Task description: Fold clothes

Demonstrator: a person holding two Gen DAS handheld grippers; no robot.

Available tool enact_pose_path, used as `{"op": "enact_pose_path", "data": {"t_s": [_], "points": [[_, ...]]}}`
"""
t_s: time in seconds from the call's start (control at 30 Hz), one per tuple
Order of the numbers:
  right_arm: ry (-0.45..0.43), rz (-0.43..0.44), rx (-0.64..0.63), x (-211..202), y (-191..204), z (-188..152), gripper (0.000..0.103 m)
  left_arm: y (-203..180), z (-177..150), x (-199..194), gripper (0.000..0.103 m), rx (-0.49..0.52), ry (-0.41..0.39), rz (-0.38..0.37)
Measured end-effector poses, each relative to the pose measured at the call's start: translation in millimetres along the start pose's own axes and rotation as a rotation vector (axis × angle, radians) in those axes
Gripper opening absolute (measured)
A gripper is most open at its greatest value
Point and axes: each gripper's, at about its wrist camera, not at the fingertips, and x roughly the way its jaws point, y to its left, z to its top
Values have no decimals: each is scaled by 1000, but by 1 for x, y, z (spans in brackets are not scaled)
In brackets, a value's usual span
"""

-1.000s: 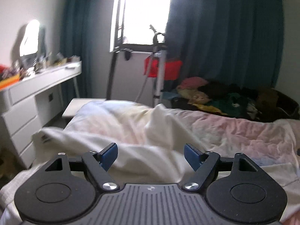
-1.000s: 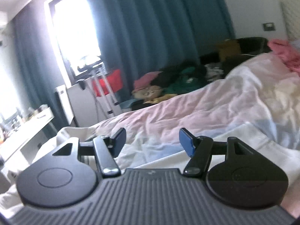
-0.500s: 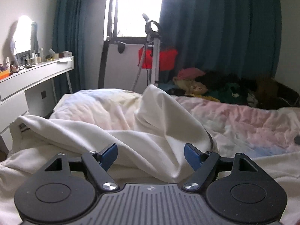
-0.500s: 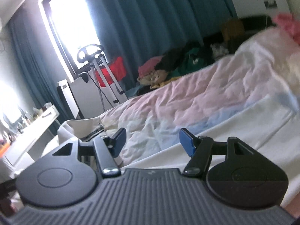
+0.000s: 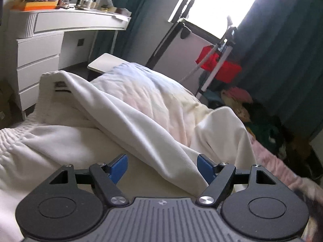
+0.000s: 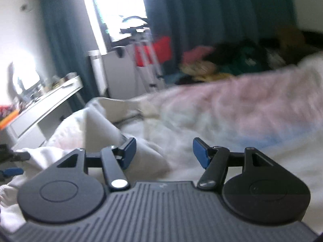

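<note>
A white garment [image 5: 125, 121] with an elastic waistband [image 5: 8, 141] lies crumpled on the bed, one long part folded over in a ridge. My left gripper [image 5: 162, 168] is open and empty, low over this garment, with the ridge between and just beyond its blue fingertips [image 5: 119, 166]. The garment also shows in the right wrist view [image 6: 97, 129], blurred. My right gripper [image 6: 163, 153] is open and empty above the garment and the pastel bedcover [image 6: 242, 109]. The left gripper's blue tip shows at the left edge of the right wrist view [image 6: 11, 171].
A white dresser [image 5: 50, 34] with cluttered top stands left of the bed. A white side table [image 5: 105, 64], a metal stand with a red bag [image 5: 220, 64] and a pile of coloured clothes [image 5: 260, 117] lie beyond, before dark teal curtains [image 5: 282, 50].
My left gripper has dropped lower, tilted and turned left toward the dresser, closer over the white garment. My right gripper has swung left; its view is motion-blurred. Both stayed open.
</note>
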Motion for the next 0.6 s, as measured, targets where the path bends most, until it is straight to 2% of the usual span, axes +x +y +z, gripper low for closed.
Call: {"op": "enact_pose_path", "data": {"t_s": [0.17, 0.3, 0.37, 0.4, 0.43, 0.5, 0.53, 0.57, 0.6], "points": [[58, 84, 41, 79, 59, 60, 63, 19, 3, 4, 77, -52, 16, -43], [107, 85, 29, 146, 109, 87, 61, 38, 1, 18, 76, -122, 38, -60], [158, 56, 37, 180, 126, 90, 60, 46, -2, 29, 75, -149, 55, -87], [186, 25, 34, 196, 132, 88, 54, 45, -4, 34, 75, -128, 59, -103], [209, -9, 27, 209, 136, 85, 54, 45, -6, 39, 74, -106, 64, -120], [253, -78, 18, 233, 141, 79, 52, 41, -8, 46, 74, -44, 37, -105], [267, -94, 22, 240, 141, 75, 48, 41, -7, 49, 74, -34, 30, -95], [276, -94, 29, 245, 139, 71, 32, 43, -8, 53, 74, -50, 33, -110], [286, -95, 36, 249, 138, 67, 12, 46, -8, 57, 74, -67, 36, -126]]}}
